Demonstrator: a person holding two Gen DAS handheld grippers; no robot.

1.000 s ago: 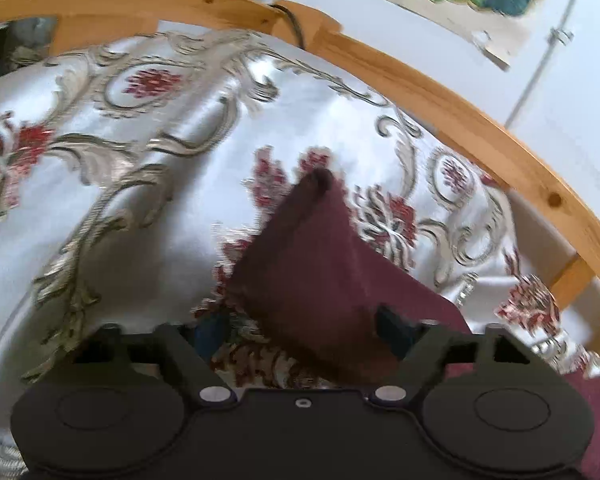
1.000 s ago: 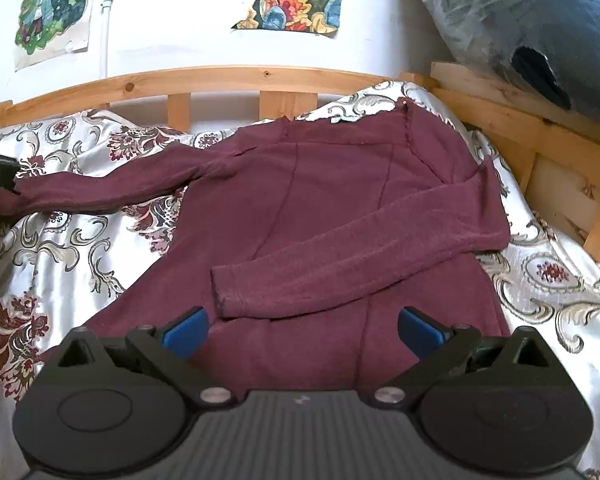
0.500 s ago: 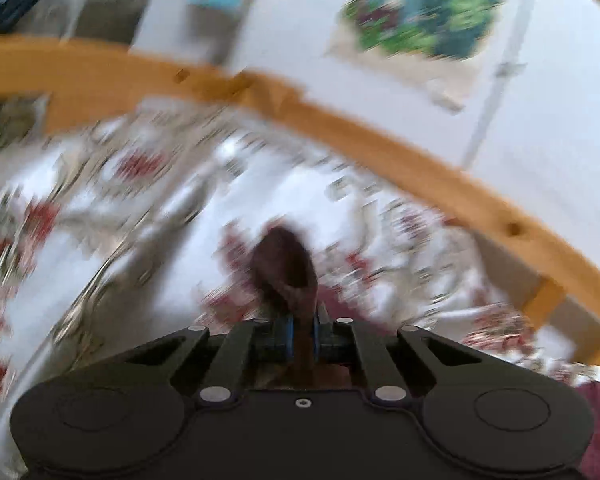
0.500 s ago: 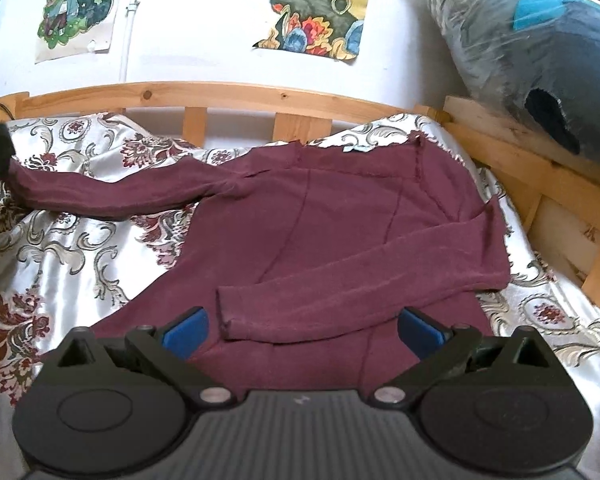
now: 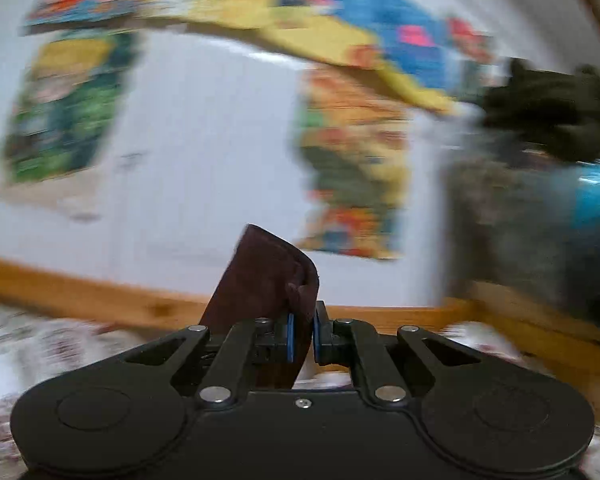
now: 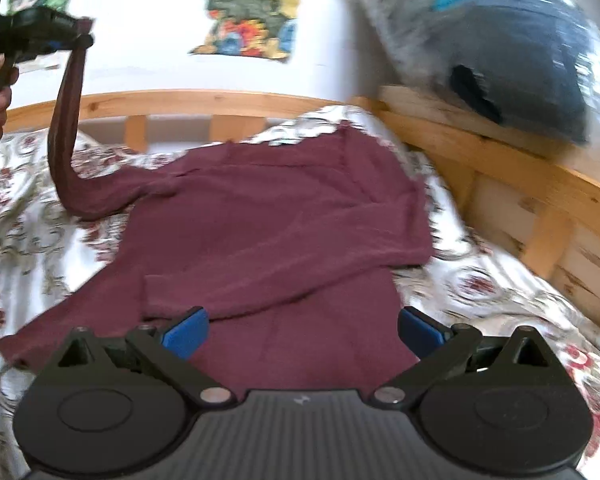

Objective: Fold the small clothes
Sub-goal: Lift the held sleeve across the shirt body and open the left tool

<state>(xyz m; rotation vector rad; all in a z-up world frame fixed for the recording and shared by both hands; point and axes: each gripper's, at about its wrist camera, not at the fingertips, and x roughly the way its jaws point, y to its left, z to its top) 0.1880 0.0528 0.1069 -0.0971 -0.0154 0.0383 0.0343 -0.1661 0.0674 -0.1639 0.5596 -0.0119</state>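
Note:
A maroon long-sleeved sweater (image 6: 268, 216) lies flat on a floral bedspread (image 6: 16, 208). Its right sleeve is folded across the body. My left gripper (image 5: 302, 334) is shut on the cuff of the left sleeve (image 5: 260, 276). In the right wrist view the left gripper (image 6: 76, 34) holds that sleeve (image 6: 66, 128) high above the bed at the upper left, hanging down in a curve. My right gripper (image 6: 300, 330) is open and empty, hovering over the sweater's lower hem.
A wooden bed rail (image 6: 180, 100) runs along the back and the right side (image 6: 520, 176). Posters (image 6: 248, 8) hang on the white wall. A big plastic-wrapped dark bundle (image 6: 500, 48) rests on the right rail.
My left gripper closed on the sleeve cuff and lifted it high off the bed, swinging towards the sweater. My right gripper stayed open and moved slightly closer over the hem.

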